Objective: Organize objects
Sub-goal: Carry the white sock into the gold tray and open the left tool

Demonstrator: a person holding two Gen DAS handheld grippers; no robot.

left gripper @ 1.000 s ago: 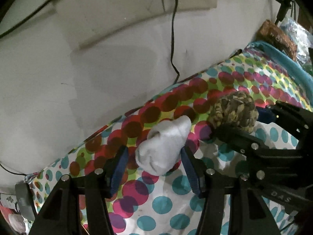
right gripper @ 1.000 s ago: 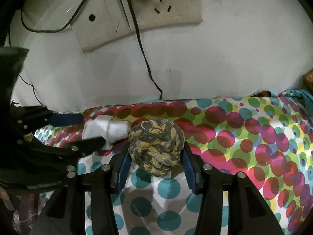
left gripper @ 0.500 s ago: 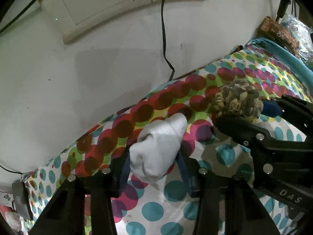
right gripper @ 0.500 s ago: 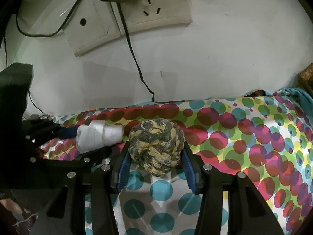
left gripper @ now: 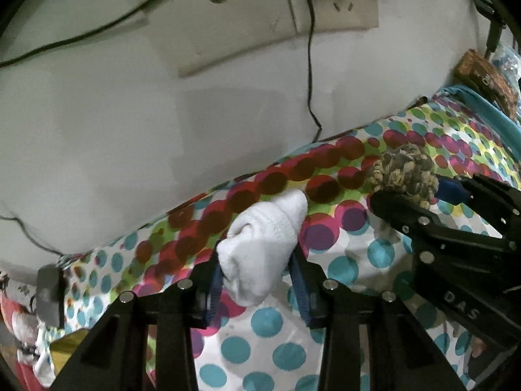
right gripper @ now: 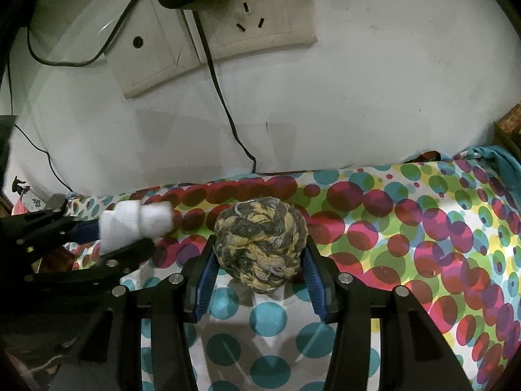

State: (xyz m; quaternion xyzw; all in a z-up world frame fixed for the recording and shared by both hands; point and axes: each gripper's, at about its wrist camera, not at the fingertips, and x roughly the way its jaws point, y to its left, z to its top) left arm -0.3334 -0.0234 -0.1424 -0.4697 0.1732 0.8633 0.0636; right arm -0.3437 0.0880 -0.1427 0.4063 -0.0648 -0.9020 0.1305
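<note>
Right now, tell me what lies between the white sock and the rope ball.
Only bare dotted cloth between white sock and rope ball, seen in the right wrist view.

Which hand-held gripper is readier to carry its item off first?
Right hand-held gripper: its pads already clamp the rope ball. The left hand-held gripper is closing on the white sock.

White wall (right gripper: 374,97) with beige socket plates (right gripper: 260,22), plugs in, black cable (right gripper: 228,110) hanging down. Polka-dot bedsheet (right gripper: 423,228) below, dim light. Possibly a wooden box (left gripper: 482,78) at far right.
</note>
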